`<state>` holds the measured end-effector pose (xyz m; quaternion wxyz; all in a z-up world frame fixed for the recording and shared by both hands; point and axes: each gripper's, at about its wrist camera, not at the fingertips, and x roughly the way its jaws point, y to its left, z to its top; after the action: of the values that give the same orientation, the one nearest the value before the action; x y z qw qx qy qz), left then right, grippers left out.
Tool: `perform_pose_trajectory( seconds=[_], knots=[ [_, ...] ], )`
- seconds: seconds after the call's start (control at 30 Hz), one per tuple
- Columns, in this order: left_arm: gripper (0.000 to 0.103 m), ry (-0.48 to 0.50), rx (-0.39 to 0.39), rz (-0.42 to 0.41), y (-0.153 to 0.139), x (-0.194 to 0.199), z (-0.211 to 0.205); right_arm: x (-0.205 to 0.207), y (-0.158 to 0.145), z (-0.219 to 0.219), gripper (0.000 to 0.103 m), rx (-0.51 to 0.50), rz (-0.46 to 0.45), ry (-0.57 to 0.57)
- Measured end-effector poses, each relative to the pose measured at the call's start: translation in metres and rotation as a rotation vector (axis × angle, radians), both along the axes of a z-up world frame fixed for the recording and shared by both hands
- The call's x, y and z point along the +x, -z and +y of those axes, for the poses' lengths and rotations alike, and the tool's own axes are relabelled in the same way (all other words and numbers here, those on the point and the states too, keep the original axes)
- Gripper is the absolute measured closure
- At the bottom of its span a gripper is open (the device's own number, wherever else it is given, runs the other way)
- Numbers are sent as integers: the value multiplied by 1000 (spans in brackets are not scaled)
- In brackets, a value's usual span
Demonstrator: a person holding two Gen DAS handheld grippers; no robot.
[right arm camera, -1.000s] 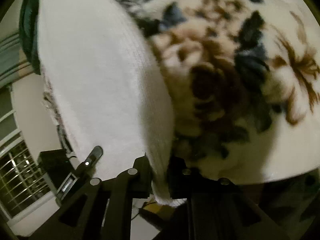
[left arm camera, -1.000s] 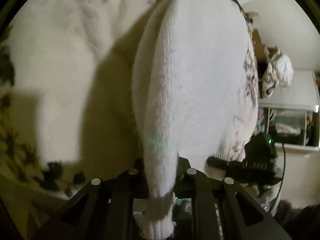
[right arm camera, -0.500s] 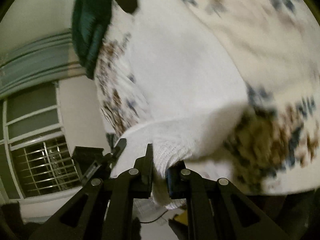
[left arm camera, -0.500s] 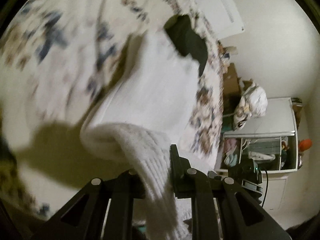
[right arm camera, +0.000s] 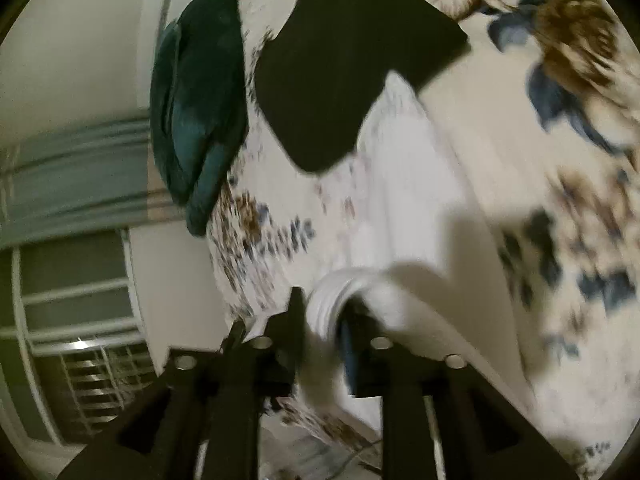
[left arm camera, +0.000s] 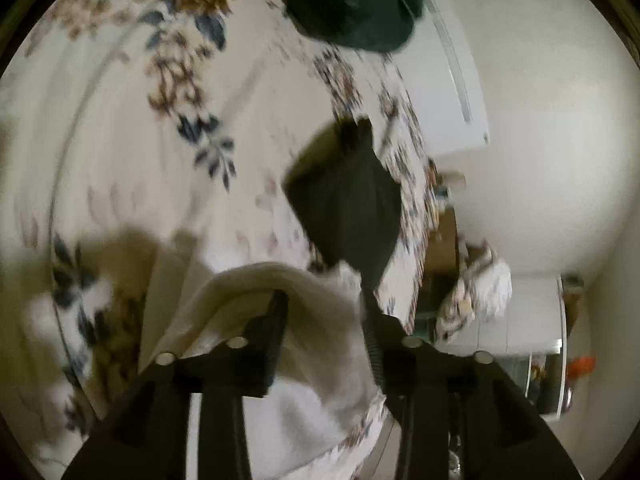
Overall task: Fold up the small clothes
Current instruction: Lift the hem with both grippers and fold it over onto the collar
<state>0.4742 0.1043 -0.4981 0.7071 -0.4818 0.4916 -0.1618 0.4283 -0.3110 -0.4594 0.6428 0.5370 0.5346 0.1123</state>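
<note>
Closest to me, the white knit garment (left arm camera: 304,312) is draped between and over the fingers of my left gripper (left arm camera: 324,320); the jaws have just been opening and now stand apart, with the cloth lying loose in the gap, not pinched. On the other side, my right gripper (right arm camera: 320,320) shows the same: its jaws have just been opening, and the garment's rolled white edge (right arm camera: 336,292) bulges up between the fingers without being squeezed, though blur makes the exact contact hard to read. I judge this knit to be light, soft and floppy, a little stretchy, likely to sag and slide wherever it is not supported, so I would take it by the thick ribbed hem or the corners, where there is bulk to bite. It lies on the flowered bedspread (left arm camera: 120,160), near the bed's edge, and part of it may hang over. Past it, a black folded cloth (left arm camera: 348,208) sits on the spread, just beyond the white piece. Farther still lies a dark green bundle (right arm camera: 200,112). The bedspread beside the black cloth looks free, so there is room to lay the fold, but the drop-off at the edge is close.
</note>
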Motion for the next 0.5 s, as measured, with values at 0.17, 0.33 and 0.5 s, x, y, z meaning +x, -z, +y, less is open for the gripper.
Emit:
perform_pose_trajectory(
  seconds=[0.17, 0.33, 0.5],
  knots=[
    [60, -3, 153, -29, -4, 5, 0, 18, -5, -23, 37, -23, -46, 1],
    [60, 160, 413, -21, 12, 17, -37, 4, -4, -28, 37, -245, -56, -140],
    [61, 324, 576, -42, 31, 51, -79, 13, 16, -5, 38, -347, -46, -266]
  ],
)
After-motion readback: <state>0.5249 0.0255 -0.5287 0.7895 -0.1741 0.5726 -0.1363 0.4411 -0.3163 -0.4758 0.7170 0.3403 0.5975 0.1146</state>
